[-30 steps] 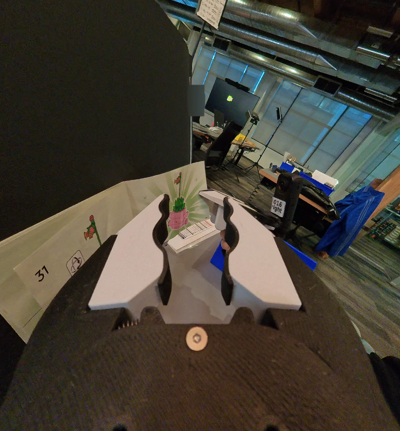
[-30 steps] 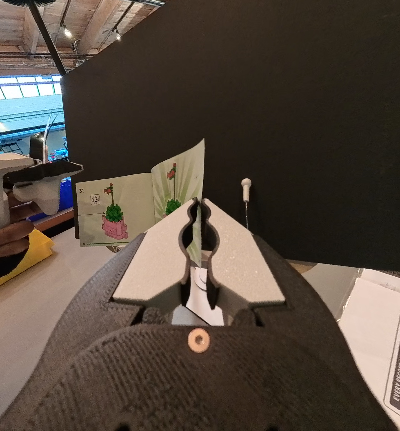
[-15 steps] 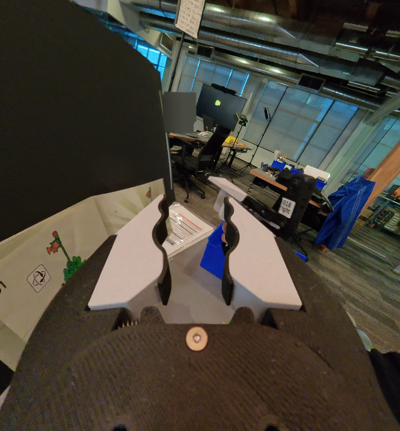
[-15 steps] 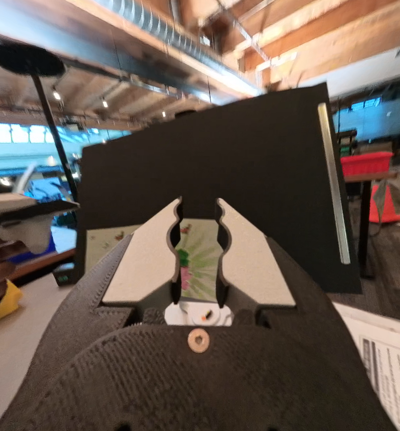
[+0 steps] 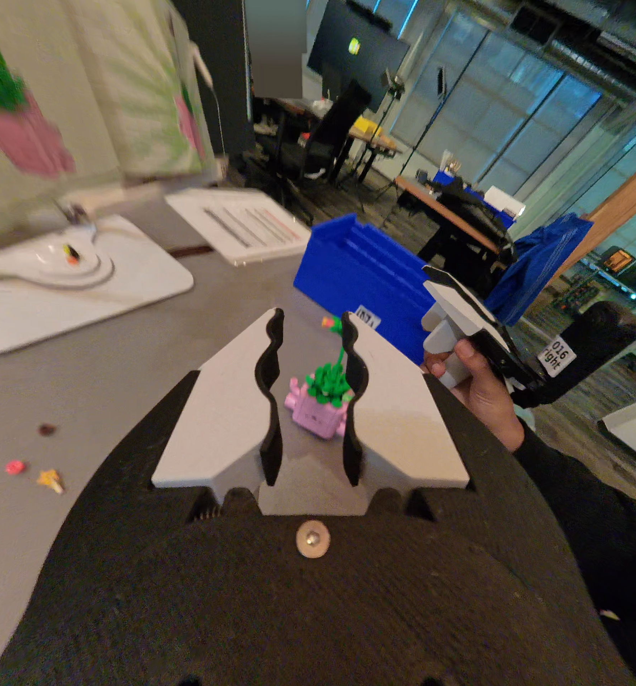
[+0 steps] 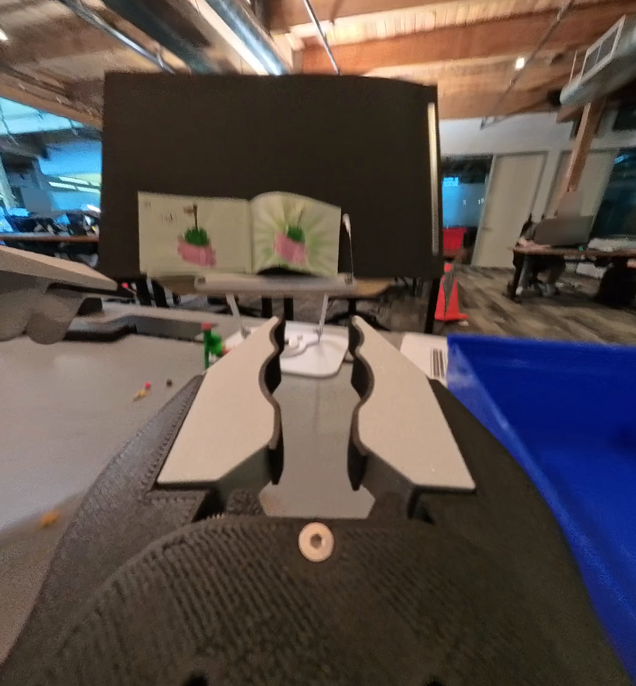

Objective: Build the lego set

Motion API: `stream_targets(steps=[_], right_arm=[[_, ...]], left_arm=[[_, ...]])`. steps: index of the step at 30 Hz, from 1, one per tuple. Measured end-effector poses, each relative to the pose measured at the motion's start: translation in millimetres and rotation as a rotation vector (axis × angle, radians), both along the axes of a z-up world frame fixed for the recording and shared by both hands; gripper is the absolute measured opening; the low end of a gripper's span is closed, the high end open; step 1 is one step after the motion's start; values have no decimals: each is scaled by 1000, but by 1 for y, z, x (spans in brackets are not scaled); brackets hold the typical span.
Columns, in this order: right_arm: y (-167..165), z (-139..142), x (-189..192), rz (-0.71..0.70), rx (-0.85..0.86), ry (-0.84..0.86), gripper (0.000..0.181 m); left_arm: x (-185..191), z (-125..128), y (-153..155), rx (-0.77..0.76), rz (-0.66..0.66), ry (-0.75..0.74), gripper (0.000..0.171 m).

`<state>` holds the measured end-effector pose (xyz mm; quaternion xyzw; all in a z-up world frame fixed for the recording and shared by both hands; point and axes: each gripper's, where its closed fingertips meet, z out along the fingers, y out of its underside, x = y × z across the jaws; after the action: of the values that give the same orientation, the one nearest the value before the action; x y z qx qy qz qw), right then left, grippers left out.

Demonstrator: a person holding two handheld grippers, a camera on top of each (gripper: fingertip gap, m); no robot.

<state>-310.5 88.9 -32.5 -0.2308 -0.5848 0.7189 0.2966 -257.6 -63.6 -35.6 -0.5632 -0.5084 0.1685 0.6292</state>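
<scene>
Lego plant model [image 5: 318,404] stands upright on the grey surface [image 5: 105,389]: a blocky pink pot with studs at its sides, a tuft of green leaves on top and a thin green stem rising to a small red and yellow flower. It sits just beyond the left gripper [image 5: 312,323], seen through the gap between the spread fingers [image 5: 227,401], which hold nothing. Those fingers are pale grey plastic wedges with wavy black inner pads, set in a coarse, ridged black body. Behind the model lies a smooth blue bin [image 5: 350,267] with a small white label on its near wall; a white label also sits on the black body of the right gripper [image 6: 314,326], beside the model and held by a hand [image 5: 476,386]. Its fingers [image 6: 402,419] stand equally wide and empty. Farther behind the model, an open instruction booklet [image 6: 235,234] with pictures of the pink pot rests on a white stand [image 5: 79,274] before a black board [image 6: 272,148]; its print is too blurred to read. Tiny loose pieces [image 5: 34,473], red and yellow, lie left of the model.
</scene>
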Motion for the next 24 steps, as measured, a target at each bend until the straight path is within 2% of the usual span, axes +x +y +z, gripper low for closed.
stream_targets(steps=[3,5,7,10,12,15,18,20,24], right_arm=[[-9,-45,24,58,64,-104,40],[-20,-54,41,90,139,-103,45],[-30,-58,55,103,180,-89,46],[-44,-67,66,128,249,-113,54],[-44,-73,58,67,281,-146,58],[-38,-81,44,13,273,-249,73],[-40,-85,45,39,278,-286,74],[-45,-87,52,67,309,-276,65],[-51,-97,54,48,403,-273,74]], left_arm=[[4,-47,19,-71,-19,-45,31],[4,-77,23,-127,-10,-73,28],[5,-92,31,-130,-38,-115,27],[6,-96,35,-163,-53,-111,26],[7,-95,35,-182,-50,-102,27],[7,-95,33,-186,-41,-99,27],[7,-98,31,-174,-39,-110,27],[7,-103,26,-178,-14,-142,26],[6,-106,23,-159,-7,-160,26]])
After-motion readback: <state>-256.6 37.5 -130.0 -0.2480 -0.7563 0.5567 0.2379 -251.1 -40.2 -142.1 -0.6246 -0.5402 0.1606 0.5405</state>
